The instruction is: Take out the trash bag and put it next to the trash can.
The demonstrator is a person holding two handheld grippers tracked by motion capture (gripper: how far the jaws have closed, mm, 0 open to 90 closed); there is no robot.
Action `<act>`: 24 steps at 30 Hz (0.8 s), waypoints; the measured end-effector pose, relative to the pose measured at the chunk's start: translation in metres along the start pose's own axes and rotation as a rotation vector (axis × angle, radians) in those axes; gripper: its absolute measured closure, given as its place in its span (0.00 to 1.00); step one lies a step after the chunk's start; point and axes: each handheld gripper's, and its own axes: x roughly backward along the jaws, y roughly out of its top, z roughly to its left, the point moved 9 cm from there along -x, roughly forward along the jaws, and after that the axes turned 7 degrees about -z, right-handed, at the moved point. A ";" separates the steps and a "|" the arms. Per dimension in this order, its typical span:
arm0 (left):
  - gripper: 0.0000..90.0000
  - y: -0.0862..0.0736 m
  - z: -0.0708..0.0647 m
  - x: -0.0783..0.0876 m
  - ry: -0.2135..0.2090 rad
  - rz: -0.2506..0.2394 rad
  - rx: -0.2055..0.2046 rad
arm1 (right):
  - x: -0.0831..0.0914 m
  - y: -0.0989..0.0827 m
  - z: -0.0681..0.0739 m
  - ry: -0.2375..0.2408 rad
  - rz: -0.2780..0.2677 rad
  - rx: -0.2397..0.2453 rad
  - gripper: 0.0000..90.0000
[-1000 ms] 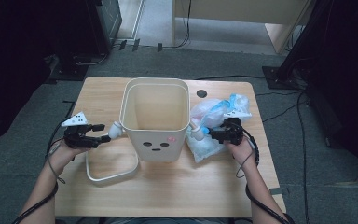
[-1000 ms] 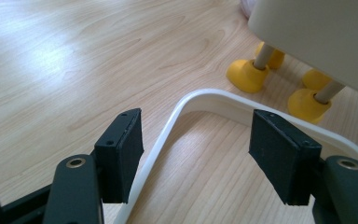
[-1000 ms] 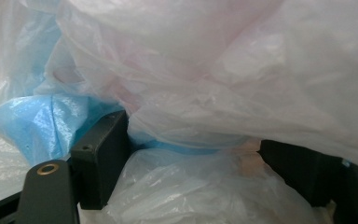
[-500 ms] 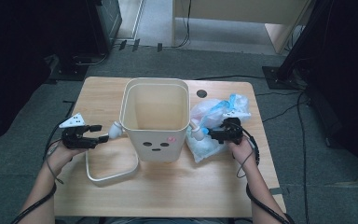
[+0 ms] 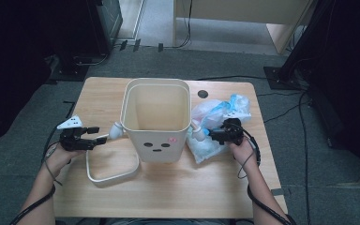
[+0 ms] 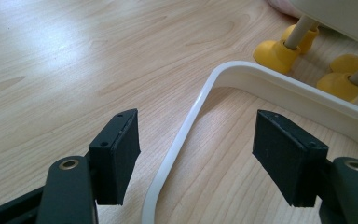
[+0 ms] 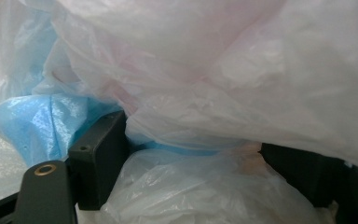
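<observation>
Bin (image 5: 157, 119) stands mid-frame on the surface (image 5: 178, 187), empty, no liner in it. Retaining ring (image 5: 112, 166) lies flat at lower left of the bin; plastic bags (image 5: 218, 119) are piled at its right. Lining and ring fitting are both left to do, by the look of it. Left gripper (image 6: 205, 158): fingers have just been opening, wide apart, straddling the ring's edge without touching it. Right gripper (image 5: 215, 136): fingers fairly wide, bag film bunched between them, probably gripped.
</observation>
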 end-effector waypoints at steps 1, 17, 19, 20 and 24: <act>0.35 0.000 0.001 0.000 0.000 -0.001 0.002 | 0.000 0.000 0.000 0.000 0.001 -0.003 0.26; 0.31 -0.013 0.007 0.000 0.004 0.027 0.010 | -0.002 -0.001 0.001 0.000 0.006 0.005 0.26; 0.31 -0.015 0.008 0.001 0.010 0.028 0.010 | -0.002 -0.001 0.001 0.001 0.005 0.005 0.26; 0.31 -0.016 0.009 0.001 0.014 0.030 0.012 | -0.002 -0.001 0.001 0.001 0.005 0.005 0.26; 0.32 -0.017 0.009 0.001 0.018 0.034 -0.016 | -0.002 -0.002 0.001 -0.001 0.005 0.008 0.26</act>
